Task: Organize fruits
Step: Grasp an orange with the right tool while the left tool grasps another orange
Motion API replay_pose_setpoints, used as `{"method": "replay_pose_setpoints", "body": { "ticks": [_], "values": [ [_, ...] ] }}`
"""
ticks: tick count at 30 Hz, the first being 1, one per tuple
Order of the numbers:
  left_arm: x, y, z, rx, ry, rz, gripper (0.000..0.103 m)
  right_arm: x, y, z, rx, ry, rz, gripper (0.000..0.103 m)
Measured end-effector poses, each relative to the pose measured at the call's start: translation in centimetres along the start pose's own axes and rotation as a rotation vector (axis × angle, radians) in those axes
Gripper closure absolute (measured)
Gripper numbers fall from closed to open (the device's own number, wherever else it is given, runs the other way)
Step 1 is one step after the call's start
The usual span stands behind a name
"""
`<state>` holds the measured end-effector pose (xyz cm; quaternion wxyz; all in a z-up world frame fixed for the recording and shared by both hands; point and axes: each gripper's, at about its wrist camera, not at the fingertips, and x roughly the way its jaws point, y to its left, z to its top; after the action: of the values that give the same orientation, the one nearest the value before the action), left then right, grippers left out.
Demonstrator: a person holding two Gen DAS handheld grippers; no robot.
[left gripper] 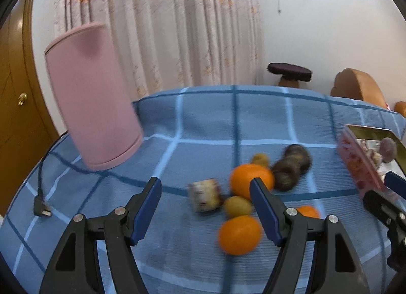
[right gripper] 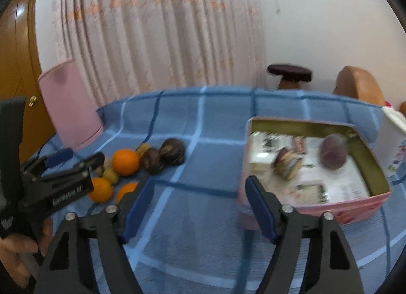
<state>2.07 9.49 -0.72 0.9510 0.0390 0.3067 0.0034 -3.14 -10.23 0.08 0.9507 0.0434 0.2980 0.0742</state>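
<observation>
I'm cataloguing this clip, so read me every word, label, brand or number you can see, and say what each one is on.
White lettering on the side of the left hand-held gripper: blurred, no word I can read with confidence.
Printed packets inside the pink box: blurred, unreadable.
Small wrapped snack beside the oranges: markings blurred, unreadable.
No other text or numbers visible.

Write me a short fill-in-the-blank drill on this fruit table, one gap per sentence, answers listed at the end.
1. The fruit pile lies on a checked cloth coloured ____.
2. The pink tin box already holds a round fruit coloured ____.
3. The tall cylinder behind the fruit is coloured ____.
4. Nothing sits between the fingers of the right gripper, so its jaws stand ____.

Missing words: blue; purple; pink; open
</observation>
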Motion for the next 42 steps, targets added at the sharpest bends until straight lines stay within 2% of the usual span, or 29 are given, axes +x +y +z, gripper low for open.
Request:
{"method": "replay_pose_setpoints", "body": {
  "ticks": [2,5,11,13,15,16,20,23,28,32,34,42],
  "values": [
    [0.3,1.5,0.1,-0.026,0.015,0.012,0.03,0.4,1.1,0.0,-0.031,0.01,0.019,0.03],
    [0.4,3.8,0.2,-0.078,0.018,0.009,0.03,1.7,3.3,-0.2,-0.083,0.08,0.072,0.038],
    [0.6,6.4,0.0,-0.152,0.029,0.004,0.03,4.0,6.1,-0.3,-0.136,0.153,0.112,0.039],
    [0.5,6.0,0.0,-0.141,0.033,-0.02,0.03,5.3,7.0,-0.4,-0.159,0.204,0.112,0.046],
    [0.3,5.4,0.1,-0.114,0.029,-0.036,0.03,6.3,7.7,-0.5,-0.177,0.249,0.107,0.058],
    [0.1,4.8,0.1,-0.089,0.024,-0.046,0.03,6.7,7.8,-0.7,-0.186,0.268,0.091,0.059],
    [-0.1,3.5,0.1,-0.032,0.018,-0.064,0.03,6.1,7.2,-0.7,-0.153,0.253,0.11,0.059],
    [-0.1,2.6,0.0,-0.007,0.024,-0.085,0.03,4.7,5.8,-0.3,-0.091,0.178,0.093,0.059],
    [-0.6,0.9,-0.3,0.038,0.028,-0.132,0.03,2.3,4.8,-0.1,-0.106,0.069,0.014,0.059],
    [-0.6,-1.4,-0.8,0.097,0.064,-0.144,0.031,1.8,4.2,0.0,-0.092,0.052,0.006,0.059],
    [-0.2,-2.3,-1.2,0.127,0.086,-0.117,0.032,1.9,4.0,0.2,-0.086,0.049,-0.007,0.059],
    [1.4,-3.2,-2.0,0.171,0.168,-0.088,0.032,2.4,3.8,0.3,-0.075,0.051,-0.001,0.059]
  ]
}}
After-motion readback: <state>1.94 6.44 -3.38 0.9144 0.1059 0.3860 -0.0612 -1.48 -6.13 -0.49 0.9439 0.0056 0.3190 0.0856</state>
